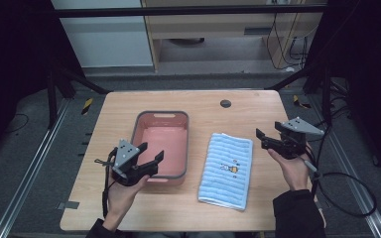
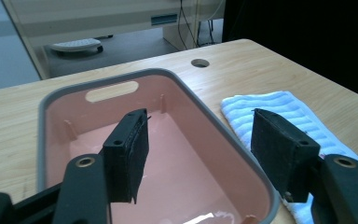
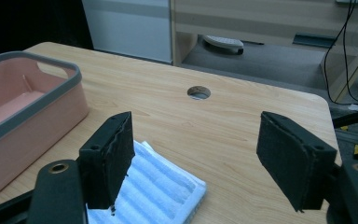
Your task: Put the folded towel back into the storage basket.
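Openly poised: both hand-held grippers hovering beside bin and towel

Right now the left hand-held gripper (image 1: 150,154) is hanging at about 8 o'clock on the table (image 1: 198,101), its jaws spread wide with nothing between them, reaching over the near left rim of the pink bin (image 1: 160,144). In the left gripper view, the left hand-held gripper (image 2: 200,140) is straddling the bin's (image 2: 168,182) grey right rim, one jaw over the bare pink floor, the other over the towel (image 2: 284,105) edge.

The blue striped towel (image 1: 226,170) is lying flat at about 5 o'clock, just beside the bin's right wall and apart from it, its near edge sitting close to the table's front edge. A small printed figure is showing on its middle.

The right hand-held gripper (image 1: 261,139) is hovering at 3 o'clock, just off the towel's far right corner, jaws gaping and holding nothing. From the right gripper view, the right hand-held gripper (image 3: 196,158) is framing open wood, with the towel's (image 3: 158,191) corner under the left jaw and the bin (image 3: 37,112) at 9 o'clock.

Bare wood is stretching toward 12 o'clock, around a round cable hole (image 1: 225,103).
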The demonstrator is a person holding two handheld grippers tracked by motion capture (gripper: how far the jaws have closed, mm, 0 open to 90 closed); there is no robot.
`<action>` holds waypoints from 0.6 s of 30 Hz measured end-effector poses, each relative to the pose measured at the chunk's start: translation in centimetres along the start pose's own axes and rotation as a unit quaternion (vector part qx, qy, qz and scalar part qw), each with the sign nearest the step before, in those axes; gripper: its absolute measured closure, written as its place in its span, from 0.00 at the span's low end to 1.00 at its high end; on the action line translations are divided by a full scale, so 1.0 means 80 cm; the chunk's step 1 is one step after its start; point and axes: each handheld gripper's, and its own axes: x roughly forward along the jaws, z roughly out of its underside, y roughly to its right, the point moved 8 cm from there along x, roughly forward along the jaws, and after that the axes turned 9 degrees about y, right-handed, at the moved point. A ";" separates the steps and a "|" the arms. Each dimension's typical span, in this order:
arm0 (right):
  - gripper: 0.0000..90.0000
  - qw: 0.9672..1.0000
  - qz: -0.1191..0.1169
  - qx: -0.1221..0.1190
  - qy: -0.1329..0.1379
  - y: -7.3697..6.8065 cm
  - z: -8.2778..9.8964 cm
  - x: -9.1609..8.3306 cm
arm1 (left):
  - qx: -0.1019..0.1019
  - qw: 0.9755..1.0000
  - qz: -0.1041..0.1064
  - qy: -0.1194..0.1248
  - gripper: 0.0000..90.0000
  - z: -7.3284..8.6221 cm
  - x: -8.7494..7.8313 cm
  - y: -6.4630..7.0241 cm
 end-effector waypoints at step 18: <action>0.31 1.000 0.003 -0.002 -0.016 -0.001 0.013 0.022 | 0.011 0.999 0.049 -0.015 0.46 0.013 0.025 0.057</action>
